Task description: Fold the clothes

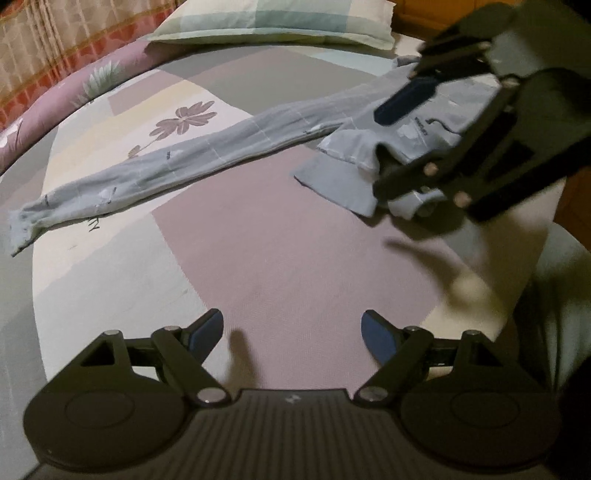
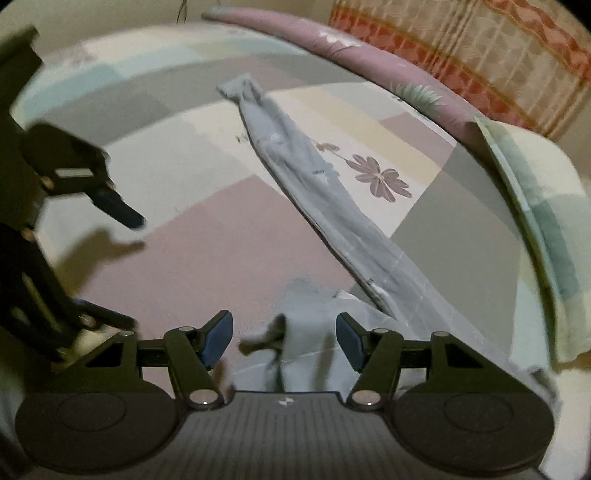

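Pale blue garment spread on a patchwork bed, 2 claws above it.

The bed (image 1: 258,240) carries a checked pillow (image 1: 273,18) at its head and the garment (image 1: 192,155), light blue with faint grid lines: 1 long, narrow, rumpled part stretches diagonally across the bed, ending in a bunched heap. The left claw (image 1: 291,334) is spread over bare sheet. The right claw (image 2: 284,338), also spread, hangs over the heap, pinching nothing.
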The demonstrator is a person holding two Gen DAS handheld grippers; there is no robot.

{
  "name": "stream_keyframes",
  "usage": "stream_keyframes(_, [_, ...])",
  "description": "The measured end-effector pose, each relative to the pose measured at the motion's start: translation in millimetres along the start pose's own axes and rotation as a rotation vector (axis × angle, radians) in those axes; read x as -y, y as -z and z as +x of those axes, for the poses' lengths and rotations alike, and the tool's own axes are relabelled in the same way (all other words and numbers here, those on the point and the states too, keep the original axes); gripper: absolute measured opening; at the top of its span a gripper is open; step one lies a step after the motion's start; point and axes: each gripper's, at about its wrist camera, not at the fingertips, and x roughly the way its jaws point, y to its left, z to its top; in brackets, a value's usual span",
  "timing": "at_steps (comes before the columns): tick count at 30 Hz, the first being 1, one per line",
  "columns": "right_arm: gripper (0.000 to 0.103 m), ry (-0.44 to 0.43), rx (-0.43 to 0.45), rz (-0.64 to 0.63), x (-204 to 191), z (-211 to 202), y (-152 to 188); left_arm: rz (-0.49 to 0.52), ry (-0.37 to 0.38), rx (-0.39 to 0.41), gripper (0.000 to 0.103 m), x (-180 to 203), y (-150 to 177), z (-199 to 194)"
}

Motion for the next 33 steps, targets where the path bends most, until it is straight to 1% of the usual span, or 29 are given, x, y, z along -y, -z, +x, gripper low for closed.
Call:
stream_keyframes(2, [0.066,0.027,-0.020,-0.044,-1,-2,0,0.007,0.000,0.000,0.082,0,4,-1])
stream_keyframes(6, [0.066,0.082,-0.061,-0.083,2,0,2,0.027,-0.005,0.008,0.082,-1,7,2])
stream_keyframes(9, [0.066,0.121,-0.068,-0.083,7,1,-2,0.022,0.006,0.022,0.082,-2,8,0])
stream_keyframes(12, [0.066,0.126,-0.058,-0.084,10,1,-7,0.025,0.015,0.030,0.082,-3,9,-1])
stream_keyframes(14, [0.065,0.142,-0.061,-0.115,7,5,-11,0.026,0.011,0.029,0.082,-3,10,-1])
stream_keyframes(17, [0.056,0.157,-0.081,-0.182,1,18,-13,0.022,0.009,0.030,0.082,-4,11,-2])
stream_keyframes(19, [0.048,0.173,-0.099,-0.240,-7,26,-11,0.022,0.011,0.031,0.082,-4,12,-4])
stream_keyframes(21, [0.044,0.198,-0.119,-0.331,-17,33,-6,0.026,0.011,0.029,0.082,-4,13,-5])
stream_keyframes(23, [0.043,0.230,-0.128,-0.429,-27,35,0,0.030,0.008,0.026,0.082,-5,15,-6])
stream_keyframes(25, [0.036,0.257,-0.132,-0.498,-33,35,4,0.032,0.003,0.024,0.082,-6,16,-7])
stream_keyframes(26, [0.031,0.257,-0.132,-0.510,-34,34,4,0.031,0.002,0.025,0.082,-7,17,-7])
stream_keyframes(27, [0.013,0.256,-0.133,-0.520,-35,33,4,0.029,0.001,0.025,0.082,-8,18,-7])
stream_keyframes(28, [0.004,0.246,-0.131,-0.520,-35,31,3,0.027,0.000,0.026,0.082,-9,18,-7])
stream_keyframes(31, [0.004,0.209,-0.093,-0.488,-37,22,-7,0.018,-0.005,0.028,0.082,-13,21,-10])
stream_keyframes(33, [0.004,0.163,-0.064,-0.436,-37,13,-17,0.012,-0.009,0.030,0.082,-16,23,-13])
